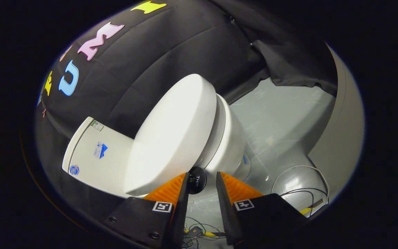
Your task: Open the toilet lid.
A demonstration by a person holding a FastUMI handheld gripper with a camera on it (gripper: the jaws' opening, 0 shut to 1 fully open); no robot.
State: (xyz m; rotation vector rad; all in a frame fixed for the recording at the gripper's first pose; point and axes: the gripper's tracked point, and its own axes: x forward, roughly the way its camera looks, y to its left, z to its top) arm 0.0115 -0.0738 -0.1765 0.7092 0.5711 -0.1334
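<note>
**Approaching the closed lid from its front edge**

Hovering just short of the toilet, the gripper (pixel 201 180) has its fingers parted by a moderate gap and holds nothing; a small dark round disc (pixel 197 180) shows in that gap, and whether it is part of the tool I cannot tell. Just ahead of the fingers lies the toilet lid (pixel 173 138), down flat on the bowl (pixel 231 145), with its front rim nearest the fingers. Beyond the lid stands the tank (pixel 97 154). The lid looks like rigid, glossy plastic: probably light, hinged on the tank side, and slippery, so a pinch could slide off. The best hold is likely the overhanging front lip, farthest from the hinge, hooked from below. Loose cables (pixel 302 190) lie on the grey floor (pixel 282 114) beside the bowl.
</note>
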